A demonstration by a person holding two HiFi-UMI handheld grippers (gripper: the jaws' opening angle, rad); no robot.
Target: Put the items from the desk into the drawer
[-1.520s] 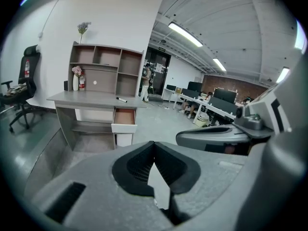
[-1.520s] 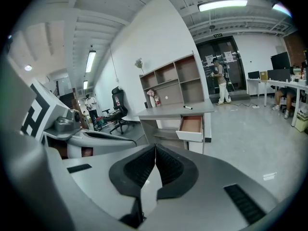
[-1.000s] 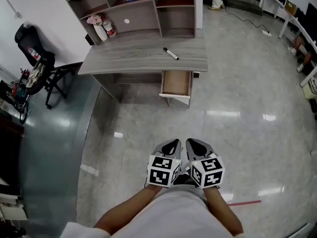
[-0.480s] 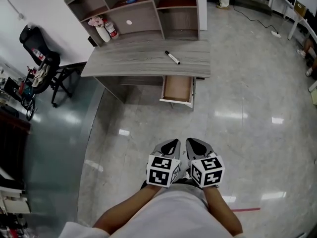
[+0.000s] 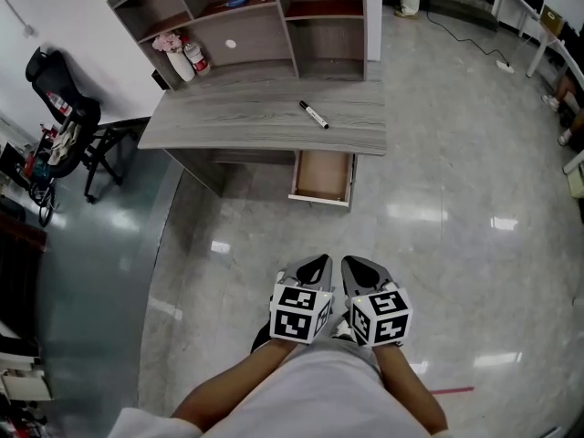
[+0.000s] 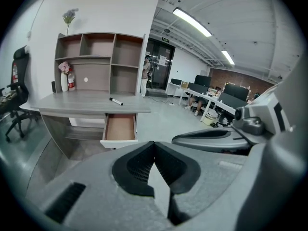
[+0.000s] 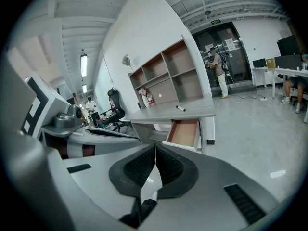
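Observation:
A black-and-white marker point(image 5: 314, 115) lies on the grey wooden desk point(image 5: 228, 121), right of centre; it also shows small in the left gripper view as the marker point(image 6: 116, 101) and in the right gripper view as the marker point(image 7: 181, 108). Under the desk's right end an open drawer point(image 5: 323, 176) shows a bare brown bottom. My left gripper point(image 5: 317, 266) and right gripper point(image 5: 357, 264) are held side by side close to my body, well short of the desk. Both are shut with nothing between the jaws.
A shelf unit point(image 5: 237, 12) at the desk's back holds a flower vase point(image 5: 177, 57) and a red-labelled bottle point(image 5: 194, 57). A black chair point(image 5: 64, 126) stands to the left. Glossy floor point(image 5: 438, 208) lies between me and the desk. People and other desks point(image 6: 216, 100) are far right.
The desk and drawer have shifted slightly in the head view as my head moved. Both grippers stay in the same place, shut.

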